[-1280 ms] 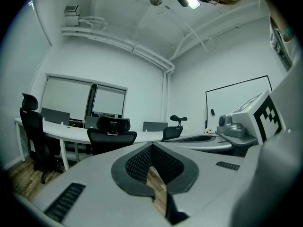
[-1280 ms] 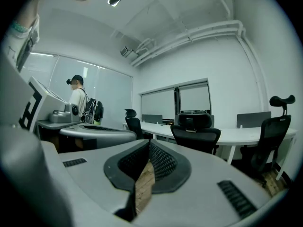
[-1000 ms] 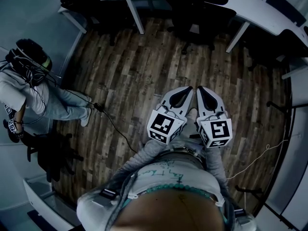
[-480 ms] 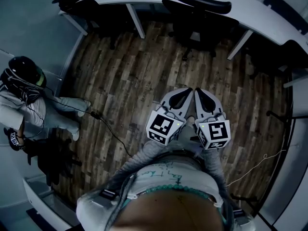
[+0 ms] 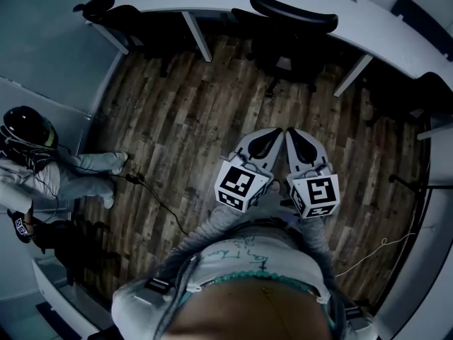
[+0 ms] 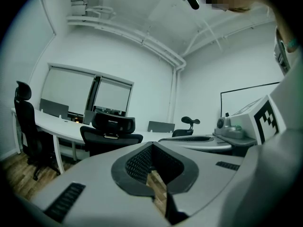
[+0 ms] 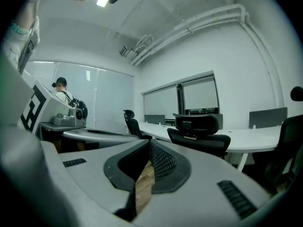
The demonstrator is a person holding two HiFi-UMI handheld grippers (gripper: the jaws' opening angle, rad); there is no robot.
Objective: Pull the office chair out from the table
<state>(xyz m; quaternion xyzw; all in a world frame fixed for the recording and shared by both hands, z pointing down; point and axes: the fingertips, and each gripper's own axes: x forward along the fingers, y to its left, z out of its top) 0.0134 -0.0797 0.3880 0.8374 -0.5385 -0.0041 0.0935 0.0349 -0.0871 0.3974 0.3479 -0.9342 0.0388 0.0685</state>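
A black office chair (image 5: 290, 30) with a headrest is tucked under the curved white table (image 5: 382, 27) at the top of the head view. It also shows straight ahead as the chair (image 6: 110, 132) in the left gripper view and the chair (image 7: 199, 134) in the right gripper view. My left gripper (image 5: 271, 134) and right gripper (image 5: 294, 133) are held side by side in front of me, some way short of the chair. Both are shut with nothing between the jaws. The left gripper (image 6: 152, 162) and right gripper (image 7: 149, 150) point about level toward the chair.
Wood-plank floor (image 5: 184, 112) lies between me and the table. A person with a helmet (image 5: 28, 154) stands at the left, a cable (image 5: 152, 197) trailing over the floor. Other black chairs (image 5: 120, 16) sit at the table's left end and at the right (image 5: 417, 91).
Both grippers and I have moved forward toward the tucked-in chair, which now sits nearer. The person at the left has slid lower in the view. The jaws stay shut.
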